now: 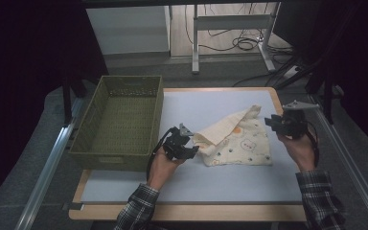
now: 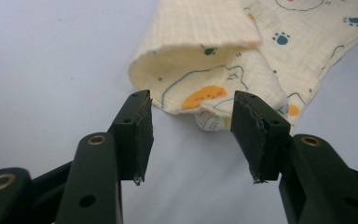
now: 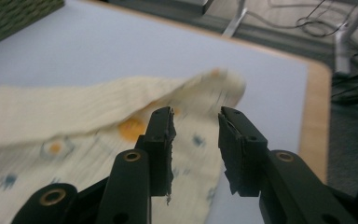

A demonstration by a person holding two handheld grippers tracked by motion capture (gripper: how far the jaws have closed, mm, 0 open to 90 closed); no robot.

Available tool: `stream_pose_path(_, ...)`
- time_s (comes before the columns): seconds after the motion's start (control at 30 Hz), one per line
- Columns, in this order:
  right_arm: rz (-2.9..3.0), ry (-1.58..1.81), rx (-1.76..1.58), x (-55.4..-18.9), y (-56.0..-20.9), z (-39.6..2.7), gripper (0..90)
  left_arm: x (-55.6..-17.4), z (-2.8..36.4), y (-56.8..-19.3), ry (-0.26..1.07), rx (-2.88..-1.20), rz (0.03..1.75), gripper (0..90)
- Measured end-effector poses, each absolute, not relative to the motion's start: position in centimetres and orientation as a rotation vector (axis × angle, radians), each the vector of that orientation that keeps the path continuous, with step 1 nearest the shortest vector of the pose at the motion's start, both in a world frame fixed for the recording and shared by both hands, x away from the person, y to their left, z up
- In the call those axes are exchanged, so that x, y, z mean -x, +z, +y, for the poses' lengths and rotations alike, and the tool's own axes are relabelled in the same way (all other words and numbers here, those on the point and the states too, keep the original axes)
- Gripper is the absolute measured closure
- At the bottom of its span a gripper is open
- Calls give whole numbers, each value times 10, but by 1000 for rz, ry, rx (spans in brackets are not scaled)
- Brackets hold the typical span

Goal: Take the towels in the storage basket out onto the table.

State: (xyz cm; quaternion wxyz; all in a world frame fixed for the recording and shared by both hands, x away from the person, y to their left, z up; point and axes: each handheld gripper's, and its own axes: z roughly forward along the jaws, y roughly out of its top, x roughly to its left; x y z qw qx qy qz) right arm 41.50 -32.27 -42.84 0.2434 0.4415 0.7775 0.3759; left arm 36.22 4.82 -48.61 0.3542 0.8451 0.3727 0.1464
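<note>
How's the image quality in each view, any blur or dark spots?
High view: dim, with black corners, though the printed cloth and the green basket stay readable. Left gripper view: bright and sharp on the cloth's fold. Right gripper view: cloth corner smeared, background soft.

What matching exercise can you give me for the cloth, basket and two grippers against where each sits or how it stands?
Things:
1. cloth
2. basket
3. left gripper
4. right gripper

Descriptions:
A. green, at the table's left side
B. open, at the cloth's left corner
C. cream with printed animals, partly folded over on the mat
D. open, by the cloth's right edge

Pairs: 1-C, 2-A, 3-B, 4-D
</note>
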Motion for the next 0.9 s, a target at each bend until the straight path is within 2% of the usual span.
stream_pose_path(0.2,2186,1067,-1241,-402,-452,-327,640,-366,41,-492,378,-2194,943,448)
stream_pose_path(0.37,2268,1106,-1236,-380,-482,-321,646,-382,31,-483,317,-2161,916,452)
stream_pose_path(0.47,2290,1112,-1225,-372,-491,-317,642,-388,26,-482,291,-2168,903,534)
stream_pose_path(0.57,2295,1112,-1220,-368,-494,-315,640,-398,19,-486,232,-2196,907,663)
stream_pose_path(0.6,2296,1118,-1214,-367,-495,-315,640,-401,16,-489,210,-2214,918,663)
stream_pose_path(0.63,2296,1118,-1214,-366,-495,-316,639,-404,13,-494,190,-2235,935,718)
stream_pose_path(0.7,2292,1117,-1213,-365,-495,-316,635,-416,5,-509,170,-2274,957,731)
stream_pose_path(0.8,2290,1117,-1210,-365,-495,-316,633,-427,4,-513,192,-2253,971,733)
stream_pose_path(0.83,2291,1121,-1206,-364,-496,-316,631,-439,6,-512,263,-2206,1016,725)
stream_pose_path(0.87,2292,1116,-1205,-364,-496,-316,629,-439,6,-512,263,-2206,1016,717)
stream_pose_path(0.9,2294,1112,-1205,-363,-497,-317,625,-454,15,-504,351,-2155,1073,705)
